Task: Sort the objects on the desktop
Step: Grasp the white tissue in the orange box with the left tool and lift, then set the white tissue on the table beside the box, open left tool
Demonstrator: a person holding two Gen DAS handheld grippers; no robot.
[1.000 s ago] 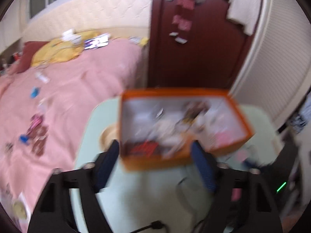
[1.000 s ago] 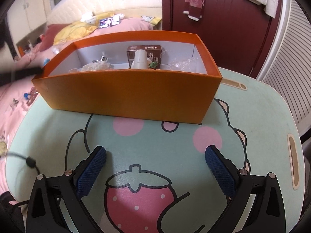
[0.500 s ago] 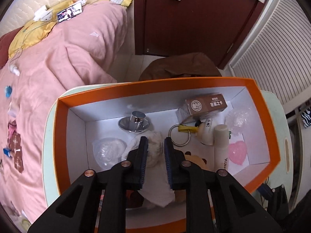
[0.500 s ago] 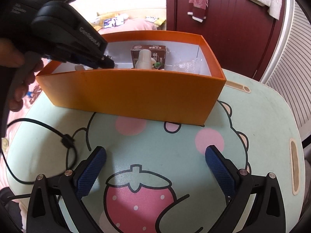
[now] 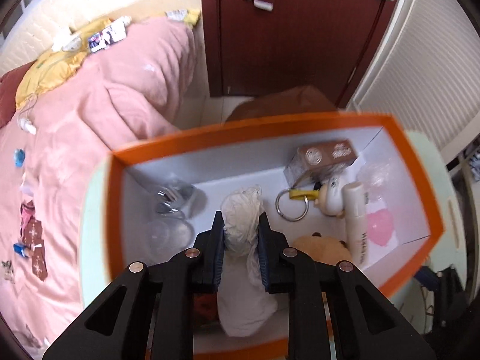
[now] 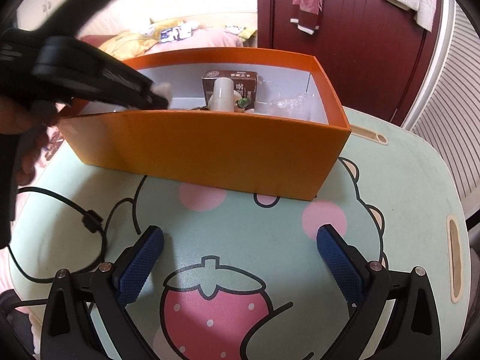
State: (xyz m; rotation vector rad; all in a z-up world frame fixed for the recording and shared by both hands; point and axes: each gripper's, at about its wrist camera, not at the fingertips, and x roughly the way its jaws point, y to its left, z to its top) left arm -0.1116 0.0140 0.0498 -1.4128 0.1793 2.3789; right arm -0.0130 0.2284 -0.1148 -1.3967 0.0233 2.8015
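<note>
Down into the orange box (image 5: 399, 162), the left hand-held gripper (image 5: 241, 240) has just clenched the soft, light white cloth (image 5: 243, 210) mid-bunch; right hand-held gripper (image 6: 240, 258) gapes empty.

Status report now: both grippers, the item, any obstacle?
Left gripper shut on white cloth inside orange box. Right gripper open, over the table. Keyring beside cloth, not blocking.
</note>
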